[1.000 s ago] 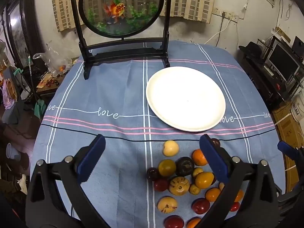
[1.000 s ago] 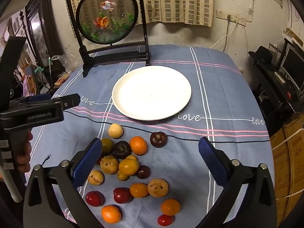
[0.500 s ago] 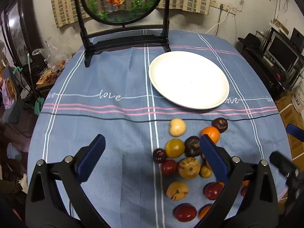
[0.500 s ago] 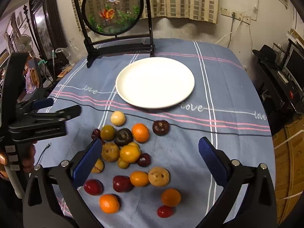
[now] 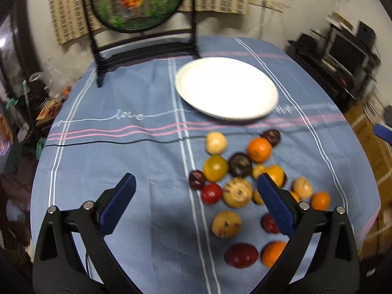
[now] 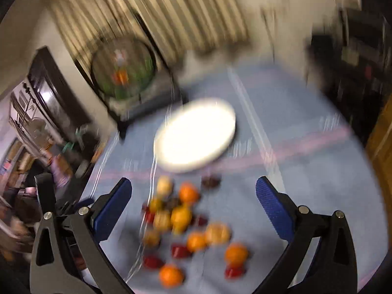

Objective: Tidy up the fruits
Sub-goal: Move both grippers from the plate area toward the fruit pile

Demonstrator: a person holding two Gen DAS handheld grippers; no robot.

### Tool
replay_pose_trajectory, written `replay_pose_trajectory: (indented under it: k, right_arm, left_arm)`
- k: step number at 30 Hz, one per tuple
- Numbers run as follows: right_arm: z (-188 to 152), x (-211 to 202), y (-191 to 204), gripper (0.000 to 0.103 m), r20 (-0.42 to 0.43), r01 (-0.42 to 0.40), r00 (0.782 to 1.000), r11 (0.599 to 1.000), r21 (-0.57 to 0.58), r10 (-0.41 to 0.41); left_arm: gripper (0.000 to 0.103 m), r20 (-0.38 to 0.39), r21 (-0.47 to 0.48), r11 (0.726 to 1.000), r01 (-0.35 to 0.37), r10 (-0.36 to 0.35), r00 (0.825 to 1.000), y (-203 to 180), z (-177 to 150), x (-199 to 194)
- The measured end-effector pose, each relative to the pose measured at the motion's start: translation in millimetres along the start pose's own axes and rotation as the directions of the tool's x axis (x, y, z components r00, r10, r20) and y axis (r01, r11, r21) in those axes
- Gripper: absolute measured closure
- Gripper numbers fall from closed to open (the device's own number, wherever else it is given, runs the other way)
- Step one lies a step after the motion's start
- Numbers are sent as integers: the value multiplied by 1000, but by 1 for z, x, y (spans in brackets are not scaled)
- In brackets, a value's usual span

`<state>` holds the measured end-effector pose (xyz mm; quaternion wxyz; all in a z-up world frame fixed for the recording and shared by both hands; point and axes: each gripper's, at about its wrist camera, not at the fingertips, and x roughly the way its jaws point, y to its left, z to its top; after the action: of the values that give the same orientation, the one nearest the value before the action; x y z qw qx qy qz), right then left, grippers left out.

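Several small fruits, orange, yellow, red and dark purple, lie in a loose pile (image 5: 245, 178) on the blue tablecloth (image 5: 122, 159), in front of an empty white plate (image 5: 226, 87). My left gripper (image 5: 196, 203) is open and empty, held above the near left edge of the pile. My right gripper (image 6: 193, 205) is open and empty above the pile (image 6: 188, 225); its view is heavily blurred and tilted. The plate also shows in the right wrist view (image 6: 196, 132).
A round goldfish screen on a black stand (image 5: 139, 2) stands at the table's back. Dark furniture and electronics (image 5: 343, 54) are off the right side, clutter (image 5: 49, 98) off the left. The left gripper's body (image 6: 46, 196) shows at the right view's left edge.
Both grippers have pulled back and shifted; the fruit pile now sits higher and further from the left gripper's fingers. The right view has tilted and blurred with fast motion. Nothing was picked up.
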<state>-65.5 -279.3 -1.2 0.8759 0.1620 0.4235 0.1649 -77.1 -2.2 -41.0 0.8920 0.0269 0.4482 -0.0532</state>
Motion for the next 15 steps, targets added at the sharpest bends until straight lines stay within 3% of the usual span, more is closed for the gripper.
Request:
replay_pose_trajectory:
  k: [4,11,13,15]
  right_arm:
    - [-24,10,-4,1,-96,79,991,989,-127,-92]
    - [-64,24,-9,1,-222,73,968,979,-190,-115]
    - [-83,30,-1,13,-290,59,947,962,-265,-138]
    - [-102,40,1,33,-351,62,917,938,-342,-189]
  left_arm:
    - [2,-26,57,997,50,-49,998,-6,-15,-2]
    - [2,-95,53,996,68,-63,994,-4,-31,5]
    - [2,-107,69,994,83,-75,991,-1,-42,3]
    - [2,-136,90,991,95,-83,987,4,-55,4]
